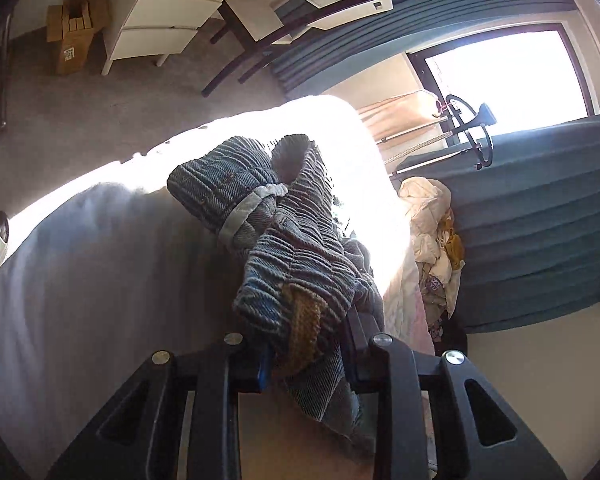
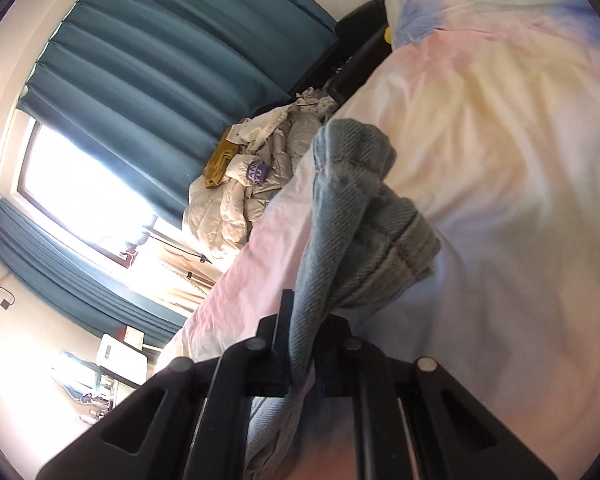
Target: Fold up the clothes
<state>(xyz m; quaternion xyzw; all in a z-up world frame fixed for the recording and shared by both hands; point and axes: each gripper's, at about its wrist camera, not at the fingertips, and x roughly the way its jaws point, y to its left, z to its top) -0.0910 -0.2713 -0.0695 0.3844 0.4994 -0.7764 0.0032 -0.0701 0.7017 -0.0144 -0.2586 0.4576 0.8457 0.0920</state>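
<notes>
A pair of blue denim jeans (image 1: 288, 232) hangs bunched above the bed. In the left wrist view its elastic waistband with a tan patch sits between the fingers of my left gripper (image 1: 306, 340), which is shut on it. In the right wrist view a hemmed end of the jeans (image 2: 356, 216) rises out of my right gripper (image 2: 300, 340), whose jaws are clamped tight on the cloth. Both ends are lifted off the pastel bedcover (image 2: 500, 160). The fingertips are hidden by denim in both views.
A heap of pale clothes (image 2: 252, 184) lies between the bed and the teal curtains (image 2: 148, 80). A bright window (image 1: 508, 76), a drying rack (image 1: 432, 128), a dark chair (image 1: 268, 40) and white drawers (image 1: 160, 28) stand on the grey carpet. A cardboard box (image 1: 72, 32) sits by the wall.
</notes>
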